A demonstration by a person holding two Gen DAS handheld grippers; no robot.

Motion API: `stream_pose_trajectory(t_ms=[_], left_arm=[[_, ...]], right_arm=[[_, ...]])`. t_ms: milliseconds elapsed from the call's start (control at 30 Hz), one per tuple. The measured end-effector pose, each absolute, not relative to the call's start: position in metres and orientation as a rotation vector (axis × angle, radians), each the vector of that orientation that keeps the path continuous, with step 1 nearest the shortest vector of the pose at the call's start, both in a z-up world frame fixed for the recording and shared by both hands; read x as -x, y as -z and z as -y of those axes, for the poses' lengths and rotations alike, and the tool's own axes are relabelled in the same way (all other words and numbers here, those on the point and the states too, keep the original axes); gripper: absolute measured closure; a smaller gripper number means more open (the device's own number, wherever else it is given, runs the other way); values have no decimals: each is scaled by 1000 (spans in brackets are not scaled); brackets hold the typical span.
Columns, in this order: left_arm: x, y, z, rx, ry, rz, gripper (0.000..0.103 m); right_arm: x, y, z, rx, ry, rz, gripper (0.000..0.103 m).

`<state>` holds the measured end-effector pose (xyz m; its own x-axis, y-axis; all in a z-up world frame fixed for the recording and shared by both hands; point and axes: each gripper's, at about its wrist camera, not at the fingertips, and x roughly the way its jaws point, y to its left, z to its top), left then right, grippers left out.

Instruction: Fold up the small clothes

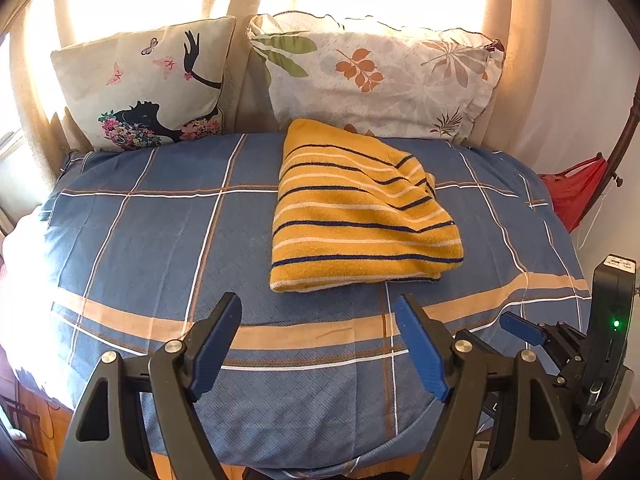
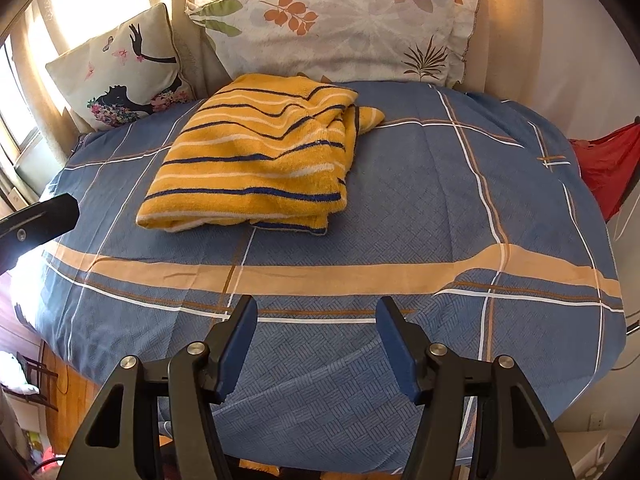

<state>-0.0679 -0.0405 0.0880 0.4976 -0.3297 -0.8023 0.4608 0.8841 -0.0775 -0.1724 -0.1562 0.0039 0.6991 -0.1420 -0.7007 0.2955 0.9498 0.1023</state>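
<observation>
Yellow terry garment with navy and white stripes (image 1: 360,208) lies folded into a compact bundle on the blue plaid bedsheet (image 1: 160,240), near the two printed pillows (image 1: 376,76), so I judge the fold done or nearly so. My left tongs (image 1: 320,344) and right tongs (image 2: 314,346) both hang apart and empty, pulled back over the bed's near edge, well short of it.

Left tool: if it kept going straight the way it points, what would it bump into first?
Probably the folded yellow garment; the open left tool points at its near edge, though depth is unclear.
</observation>
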Motion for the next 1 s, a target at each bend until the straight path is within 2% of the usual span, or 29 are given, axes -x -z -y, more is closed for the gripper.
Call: stream_pose_trajectory(t_ms=[767, 1000], left_arm=[[62, -94, 23, -110, 409, -874, 23], [67, -108, 21, -105, 380, -768, 23]], right_arm=[[156, -4, 143, -105, 281, -800, 34], [155, -2, 146, -112, 290, -803, 33]])
